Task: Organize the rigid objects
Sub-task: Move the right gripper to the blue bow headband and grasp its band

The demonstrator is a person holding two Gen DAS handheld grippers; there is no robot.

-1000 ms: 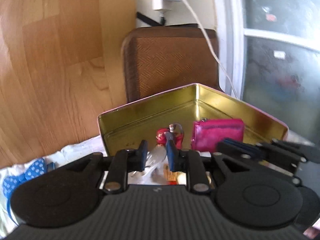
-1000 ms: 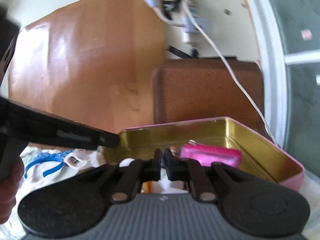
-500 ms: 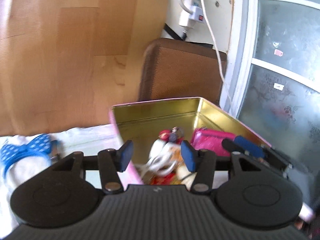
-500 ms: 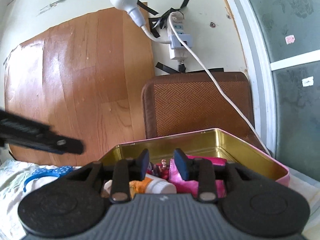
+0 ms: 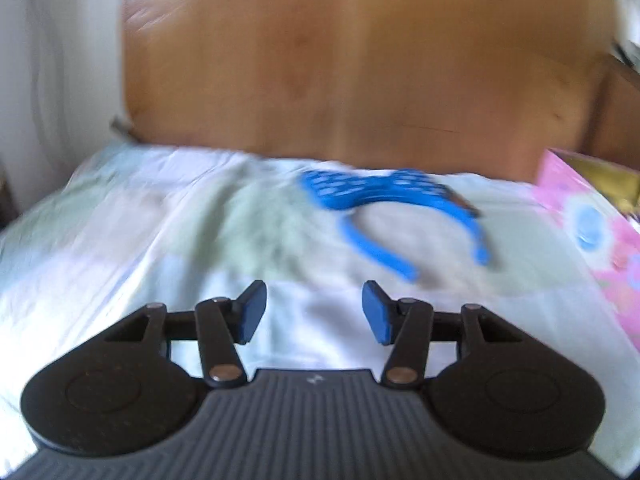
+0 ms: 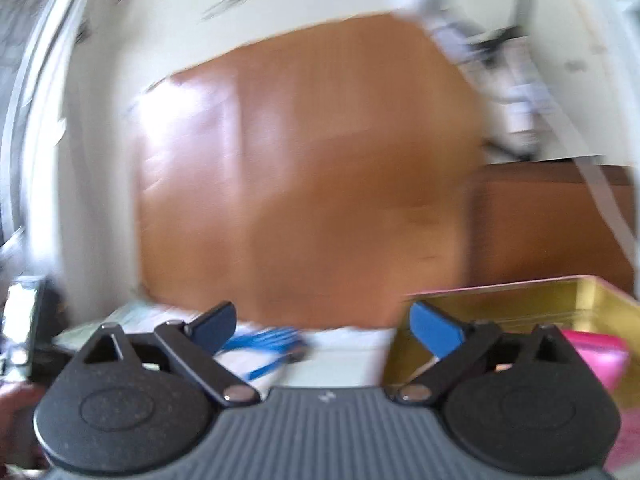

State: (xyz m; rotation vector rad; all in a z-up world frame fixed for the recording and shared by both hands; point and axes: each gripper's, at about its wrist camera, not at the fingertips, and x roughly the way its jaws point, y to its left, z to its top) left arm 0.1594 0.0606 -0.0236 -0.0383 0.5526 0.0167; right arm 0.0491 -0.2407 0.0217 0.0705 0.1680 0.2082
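A blue dotted bow headband (image 5: 384, 204) lies on the pale sheet (image 5: 160, 240), ahead and a little right of my left gripper (image 5: 314, 316), which is open and empty. The pink tin (image 5: 592, 224) with a gold inside shows at the right edge there. In the right wrist view my right gripper (image 6: 322, 326) has its jaws opening wide with nothing between them. The gold tin (image 6: 560, 308) sits behind its right finger, a pink purse (image 6: 600, 354) inside. The headband (image 6: 264, 342) lies low between the fingers, farther off. Both views are blurred.
A wooden board (image 5: 360, 60) stands against the wall behind the sheet. A brown cushioned chair back (image 6: 552, 220) and a white cable with plug (image 6: 520, 92) are at the right. A hand (image 6: 16, 420) shows at the lower left.
My left gripper swung left, away from the tin and toward the headband, its jaws wider. My right gripper went from shut to wide open and turned left.
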